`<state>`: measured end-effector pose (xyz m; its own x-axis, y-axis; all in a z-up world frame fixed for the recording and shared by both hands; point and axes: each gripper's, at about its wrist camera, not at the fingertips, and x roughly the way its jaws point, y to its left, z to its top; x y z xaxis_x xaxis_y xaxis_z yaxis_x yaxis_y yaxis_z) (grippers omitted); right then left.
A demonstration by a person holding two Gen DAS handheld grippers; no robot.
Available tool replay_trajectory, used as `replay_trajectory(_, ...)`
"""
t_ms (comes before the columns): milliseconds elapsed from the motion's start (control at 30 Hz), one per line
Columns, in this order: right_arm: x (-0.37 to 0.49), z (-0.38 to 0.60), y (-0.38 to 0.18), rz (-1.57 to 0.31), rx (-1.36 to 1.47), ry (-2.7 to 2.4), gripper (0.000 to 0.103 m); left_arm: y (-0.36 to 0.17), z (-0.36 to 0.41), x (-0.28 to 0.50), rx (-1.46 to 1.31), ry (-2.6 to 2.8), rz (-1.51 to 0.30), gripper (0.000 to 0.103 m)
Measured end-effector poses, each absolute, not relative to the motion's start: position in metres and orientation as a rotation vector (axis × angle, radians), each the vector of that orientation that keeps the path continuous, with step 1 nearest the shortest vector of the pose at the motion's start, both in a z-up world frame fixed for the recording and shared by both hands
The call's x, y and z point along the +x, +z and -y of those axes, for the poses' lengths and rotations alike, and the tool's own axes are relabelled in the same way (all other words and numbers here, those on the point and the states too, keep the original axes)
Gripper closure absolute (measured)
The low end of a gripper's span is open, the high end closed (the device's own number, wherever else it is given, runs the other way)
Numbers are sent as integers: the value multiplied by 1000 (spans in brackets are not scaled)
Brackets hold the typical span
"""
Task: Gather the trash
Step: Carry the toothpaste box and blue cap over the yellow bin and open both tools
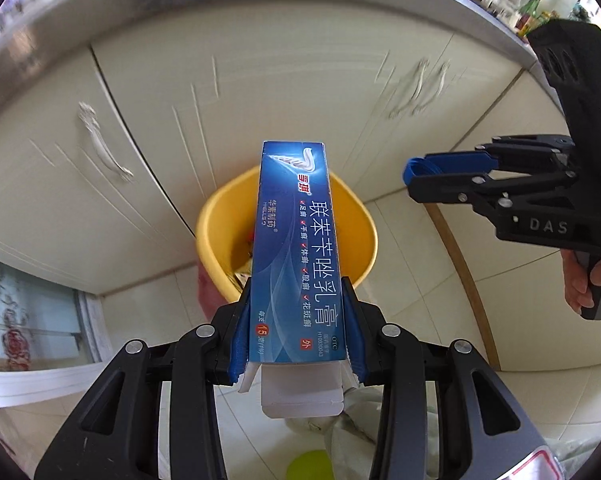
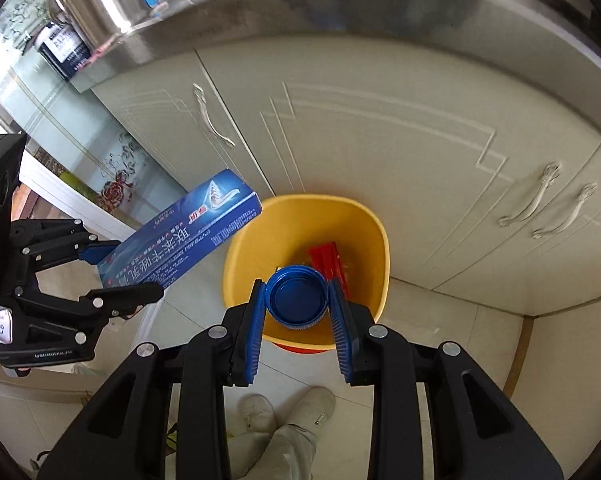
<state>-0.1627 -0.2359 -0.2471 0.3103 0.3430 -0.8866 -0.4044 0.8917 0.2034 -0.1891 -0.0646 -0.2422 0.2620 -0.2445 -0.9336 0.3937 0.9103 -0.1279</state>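
A long blue carton (image 1: pixel 296 248) with Chinese print is clamped between the blue pads of my left gripper (image 1: pixel 296 300), its open white flap toward the camera and its far end over the yellow bin (image 1: pixel 364 232). The right wrist view shows the same carton (image 2: pixel 180 236) slanting toward the bin's left rim. My right gripper (image 2: pixel 298 294) is shut on a round blue bottle cap (image 2: pixel 297 297), hollow side up, held above the yellow bin (image 2: pixel 376 240). Red packaging (image 2: pixel 330 262) lies inside the bin. The right gripper (image 1: pixel 414 180) also shows at the right of the left wrist view.
Cream cabinet doors (image 2: pixel 380 140) with pale handles stand just behind the bin, under a steel countertop edge (image 2: pixel 340 4). A person's slippered feet (image 2: pixel 288 412) stand on the tiled floor below. A green round object (image 1: pixel 310 466) lies on the floor near the feet.
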Motion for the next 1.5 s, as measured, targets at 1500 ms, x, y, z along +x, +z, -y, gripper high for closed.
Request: replay_trajectory(1500,-89,227,-369,-1282,-16,535,47,-347,55,-138,76,-391,-1407,41)
